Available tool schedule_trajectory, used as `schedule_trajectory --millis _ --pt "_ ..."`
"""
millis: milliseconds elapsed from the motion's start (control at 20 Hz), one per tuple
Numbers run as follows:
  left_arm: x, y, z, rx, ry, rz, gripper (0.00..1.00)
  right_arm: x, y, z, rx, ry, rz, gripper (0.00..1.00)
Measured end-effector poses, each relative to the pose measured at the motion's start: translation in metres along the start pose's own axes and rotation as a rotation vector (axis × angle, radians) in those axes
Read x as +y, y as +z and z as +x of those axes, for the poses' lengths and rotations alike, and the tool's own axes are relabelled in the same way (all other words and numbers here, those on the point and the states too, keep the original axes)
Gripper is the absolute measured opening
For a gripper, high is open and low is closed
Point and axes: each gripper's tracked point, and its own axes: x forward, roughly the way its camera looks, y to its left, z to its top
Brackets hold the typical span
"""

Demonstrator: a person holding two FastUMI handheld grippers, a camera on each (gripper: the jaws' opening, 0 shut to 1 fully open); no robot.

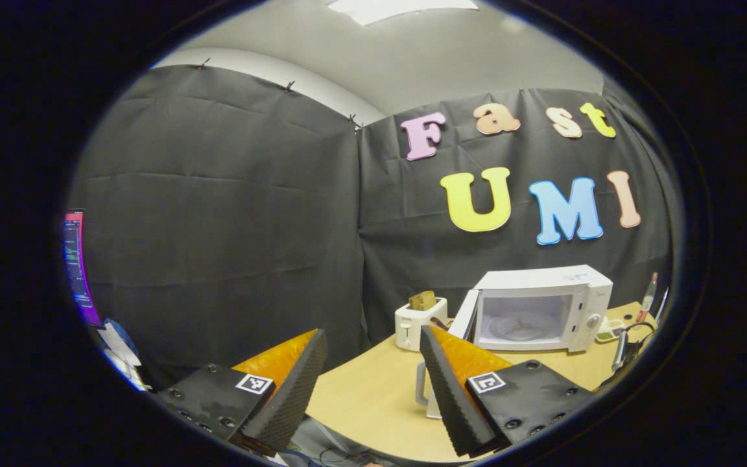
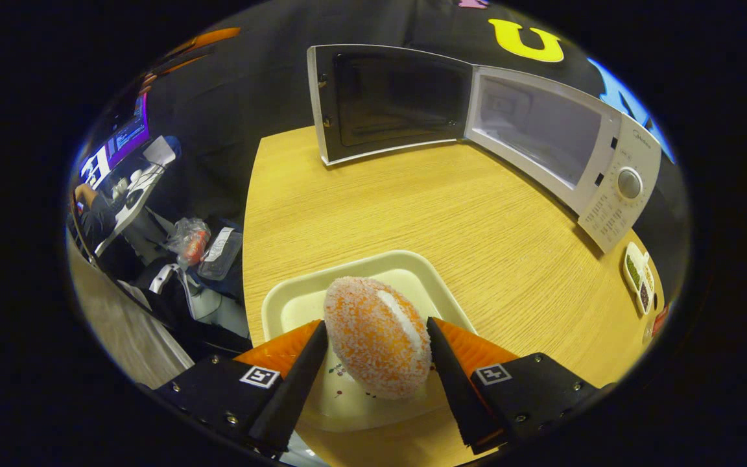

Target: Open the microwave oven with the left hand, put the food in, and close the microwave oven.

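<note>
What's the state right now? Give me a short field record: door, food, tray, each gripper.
door: microwave door swung wide open, cavity free
food: crumbed bun on the tray, not yet in the oven
tray: cream tray on the table, in front of the microwave
right gripper: fingers on either side of the bun, grip not confirmed
left gripper: open, holding nothing, back from the microwave
also: toaster left of the microwave
</note>
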Motion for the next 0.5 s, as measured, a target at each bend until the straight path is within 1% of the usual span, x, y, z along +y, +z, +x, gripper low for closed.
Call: schedule_trajectory --millis 100,150,250,300,500 --pt "-0.003 -0.001 0.001 0.005 0.006 -0.008 0.9 0.0 0.0 -0.001 -0.004 -0.007 0.003 0.94" --pt "-0.004 0.0 0.002 0.004 0.005 -0.011 0.9 0.0 -0.001 0.001 -0.004 -0.011 0.002 0.92" --pt "-0.006 0.002 0.001 -0.005 0.002 -0.019 0.9 0.0 0.001 -0.003 -0.005 -0.017 -0.007 0.86" --pt "-0.008 0.003 0.001 -0.007 -0.003 -0.022 0.9 0.0 -0.001 -0.002 -0.003 -0.025 -0.011 0.81" --pt "-0.013 -0.001 0.013 -0.005 -0.018 -0.012 0.89 -0.01 0.012 -0.013 -0.037 -0.093 -0.029 0.81"
